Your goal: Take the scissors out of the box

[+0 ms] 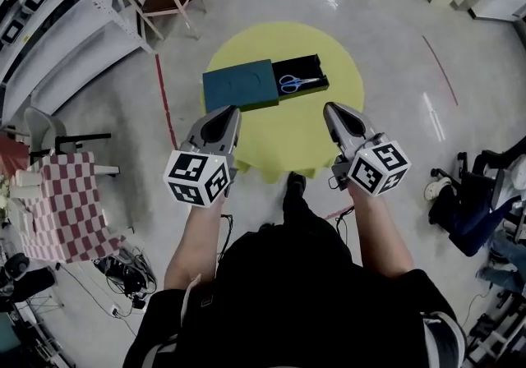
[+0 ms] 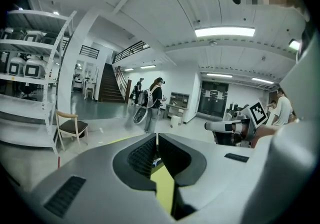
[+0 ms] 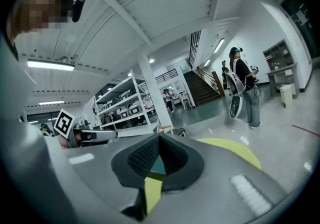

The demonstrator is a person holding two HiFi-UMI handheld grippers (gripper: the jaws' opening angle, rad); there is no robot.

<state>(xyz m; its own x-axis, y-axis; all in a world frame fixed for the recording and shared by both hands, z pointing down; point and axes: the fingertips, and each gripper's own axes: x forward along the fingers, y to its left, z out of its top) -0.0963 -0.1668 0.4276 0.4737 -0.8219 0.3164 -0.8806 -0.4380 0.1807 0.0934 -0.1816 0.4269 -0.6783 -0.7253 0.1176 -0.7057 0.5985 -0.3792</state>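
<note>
Scissors (image 1: 297,82) in box (image 1: 306,62), seemingly beyond jaws

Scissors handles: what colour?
Blue. The scissors show best in the head view, lying in the open box.

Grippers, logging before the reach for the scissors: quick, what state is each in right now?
Left gripper: closed, holding nothing.
Right gripper: closed, holding nothing.

round yellow table (image 1: 283,140), half-open box (image 1: 240,85) on it
</note>
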